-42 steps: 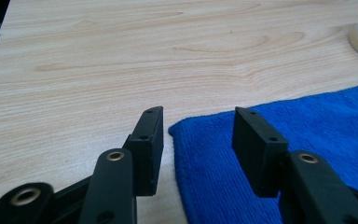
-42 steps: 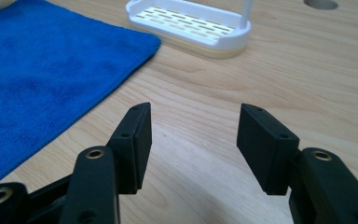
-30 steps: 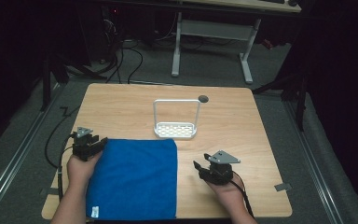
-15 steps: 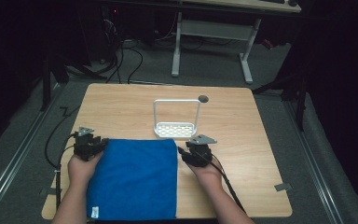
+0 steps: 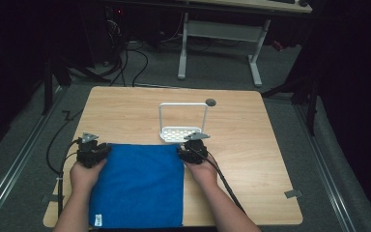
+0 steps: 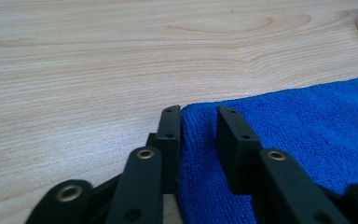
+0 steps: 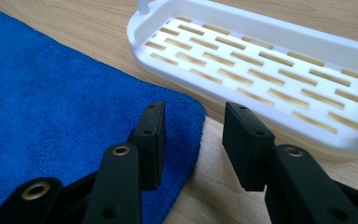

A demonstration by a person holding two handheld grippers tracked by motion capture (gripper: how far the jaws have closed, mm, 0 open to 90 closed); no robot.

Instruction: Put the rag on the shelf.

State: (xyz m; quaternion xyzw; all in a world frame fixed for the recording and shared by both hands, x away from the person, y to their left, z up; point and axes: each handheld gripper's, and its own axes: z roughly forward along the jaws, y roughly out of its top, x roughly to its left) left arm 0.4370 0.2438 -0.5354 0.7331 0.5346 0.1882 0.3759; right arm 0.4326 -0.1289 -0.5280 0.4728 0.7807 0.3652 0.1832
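Note:
A blue cloth (image 5: 140, 186) lies flat on the near half of the wooden table (image 5: 251, 121). My left gripper (image 5: 92, 151) sits at its far left corner. In the left gripper view the jaws (image 6: 198, 114) straddle that corner of the cloth (image 6: 298, 126); they have just been closing, with a gap still showing. My right gripper (image 5: 193, 151) is at the far right corner. Its jaws (image 7: 193, 109) have also been closing: one fingertip (image 7: 151, 121) is over the cloth (image 7: 51, 102), the other over bare wood.
A white slotted rack (image 5: 183, 131) with a tall wire handle stands just beyond the right gripper, close to its jaws (image 7: 270, 60). A small dark round spot (image 5: 210, 102) marks the table farther back. Cables trail from both grippers toward the near edge.
My right hand has moved left and away from me, from the bare wood to the cloth's far right corner. The left hand has stayed at the far left corner.

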